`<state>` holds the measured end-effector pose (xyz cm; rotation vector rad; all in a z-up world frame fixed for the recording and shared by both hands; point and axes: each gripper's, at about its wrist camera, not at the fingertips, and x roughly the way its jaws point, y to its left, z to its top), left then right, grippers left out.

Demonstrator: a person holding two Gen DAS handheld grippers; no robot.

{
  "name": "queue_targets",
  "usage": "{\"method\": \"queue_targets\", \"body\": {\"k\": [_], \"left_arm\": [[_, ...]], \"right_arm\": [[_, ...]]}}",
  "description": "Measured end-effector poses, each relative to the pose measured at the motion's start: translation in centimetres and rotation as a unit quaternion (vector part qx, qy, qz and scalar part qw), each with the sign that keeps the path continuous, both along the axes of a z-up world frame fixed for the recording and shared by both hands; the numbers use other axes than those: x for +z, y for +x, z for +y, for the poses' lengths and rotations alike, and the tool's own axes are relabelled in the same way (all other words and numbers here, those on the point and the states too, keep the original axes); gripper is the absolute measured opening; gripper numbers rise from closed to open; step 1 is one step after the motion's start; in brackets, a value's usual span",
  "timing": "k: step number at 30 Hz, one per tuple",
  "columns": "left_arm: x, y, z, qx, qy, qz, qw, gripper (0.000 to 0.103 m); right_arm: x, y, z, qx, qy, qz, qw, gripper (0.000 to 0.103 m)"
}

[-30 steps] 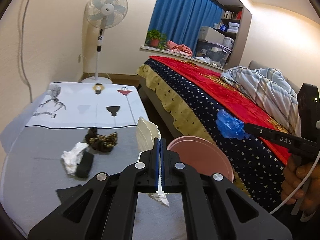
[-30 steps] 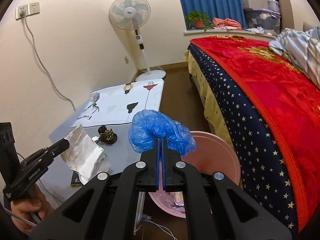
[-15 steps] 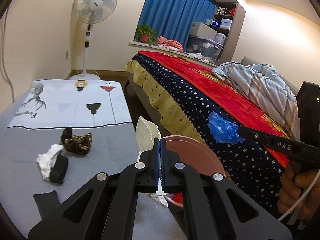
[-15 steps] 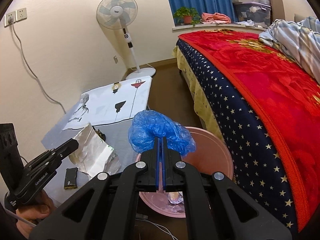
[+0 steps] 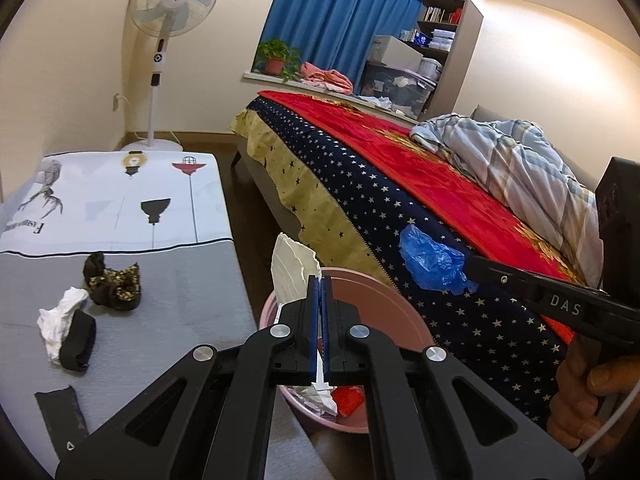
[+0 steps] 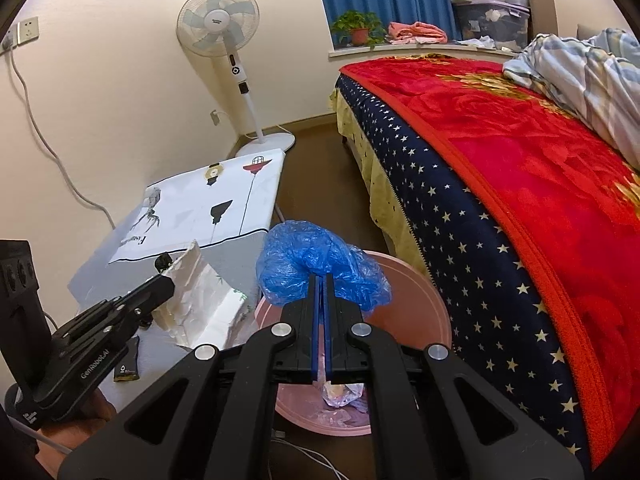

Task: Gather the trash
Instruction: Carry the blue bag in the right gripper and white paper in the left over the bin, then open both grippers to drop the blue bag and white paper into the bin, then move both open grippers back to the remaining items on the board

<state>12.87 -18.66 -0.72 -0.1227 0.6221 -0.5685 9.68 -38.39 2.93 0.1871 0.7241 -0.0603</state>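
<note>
Both grippers now hang over the pink bin [image 5: 384, 300], which stands on the floor between the low table [image 5: 180, 304] and the bed [image 5: 460, 184]. The left gripper [image 5: 319, 280] is closed tightly on a piece of white crumpled paper [image 5: 292, 268], and the right gripper [image 6: 322, 280] is closed on a blue plastic bag [image 6: 316, 264]. Compared with one second before, the left gripper has travelled from above the table edge toward the bin, so the bin's inside, with some paper and a red scrap already in it, shows below its jaws; the right gripper has also come a little nearer, and the bag sits above the bin's rim. This suggests that the carrying step is almost finished and that the release of both pieces is the next step. The paper seems still close to the rim on the table side, so it may fall outside if released here. On the table a white tissue [image 5: 60, 316], a black band [image 5: 78, 340] and a dark spotted scrap [image 5: 114, 284] wait to be collected.
</note>
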Motion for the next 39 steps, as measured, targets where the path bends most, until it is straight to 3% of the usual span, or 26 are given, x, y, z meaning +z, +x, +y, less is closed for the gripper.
{"method": "queue_targets", "body": {"k": [29,32,33,34,36,39], "left_arm": [[-1.4,0.9,-2.2,-0.016,-0.005,0.020,0.9997,0.001],[-1.7,1.0,-2.7,-0.018,0.001,0.028,0.9994,0.003],[-2.0,1.1,-2.8,-0.019,0.005,0.036,0.9992,0.006],[-2.2,1.2,-2.9,-0.017,0.006,0.041,0.9990,0.012],[-2.4,1.2,-2.6,-0.009,-0.001,0.048,0.9988,0.017],[-2.2,1.2,-2.2,-0.005,-0.005,0.047,0.9988,0.017]], "right_arm": [[-0.9,0.3,-0.8,-0.017,-0.008,0.017,1.000,0.002],[-1.0,0.3,-1.0,-0.022,-0.009,0.021,1.000,0.008],[-1.2,0.4,-1.1,-0.025,-0.009,0.026,0.999,0.017],[-1.3,0.5,-1.2,-0.029,-0.009,0.030,0.999,0.036],[-1.4,0.3,-1.3,-0.037,-0.012,0.028,0.999,0.050],[-1.2,0.2,-1.3,-0.037,-0.014,0.023,0.999,0.050]]}}
